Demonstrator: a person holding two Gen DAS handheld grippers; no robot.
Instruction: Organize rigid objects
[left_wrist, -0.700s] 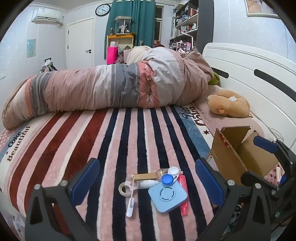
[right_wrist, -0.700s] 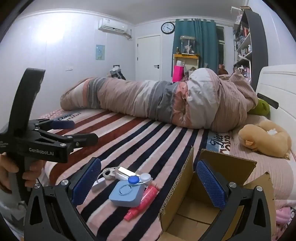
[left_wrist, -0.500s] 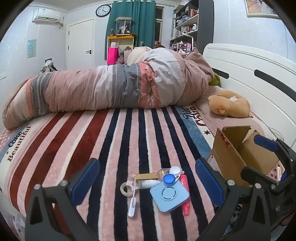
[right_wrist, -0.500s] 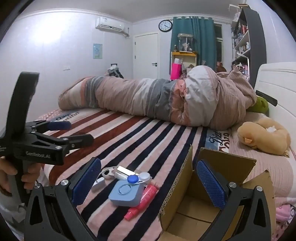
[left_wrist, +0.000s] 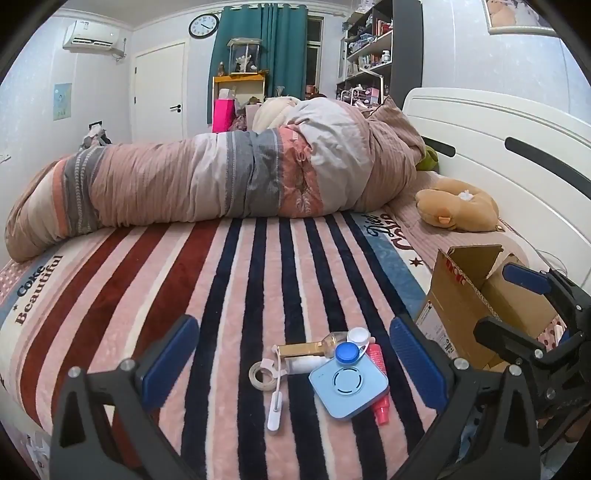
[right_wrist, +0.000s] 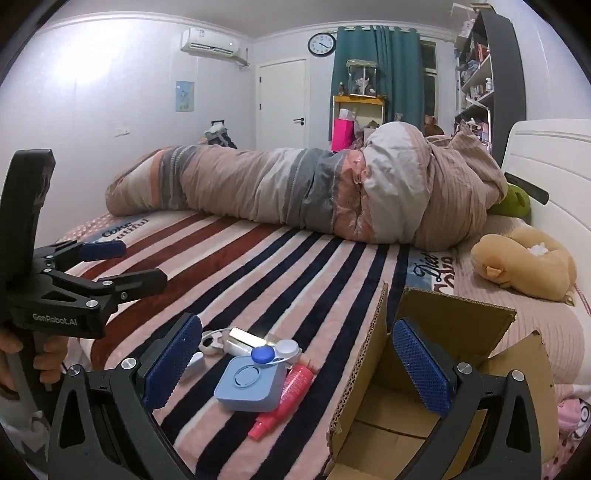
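While both grippers hang over the striped blanket (left_wrist: 236, 302), jaws wide apart and empty, the left gripper (left_wrist: 291, 354) faces the pile: tape ring (left_wrist: 261, 373) and white stick (left_wrist: 275, 410) left of the blue box (left_wrist: 349, 387), lens case (left_wrist: 351, 345) and pink tube (left_wrist: 378, 369) touching it. Carton (right_wrist: 424, 417) sits just right of it, under the right gripper (right_wrist: 295, 356).

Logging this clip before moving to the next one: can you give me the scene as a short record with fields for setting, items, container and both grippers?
setting: striped blanket on a bed
items: light blue square device, pink tube, contact lens case, tape roll, all in one cluster
container: open cardboard box, right of the cluster
left gripper: open, holding nothing, cluster ahead between its fingers
right gripper: open, holding nothing
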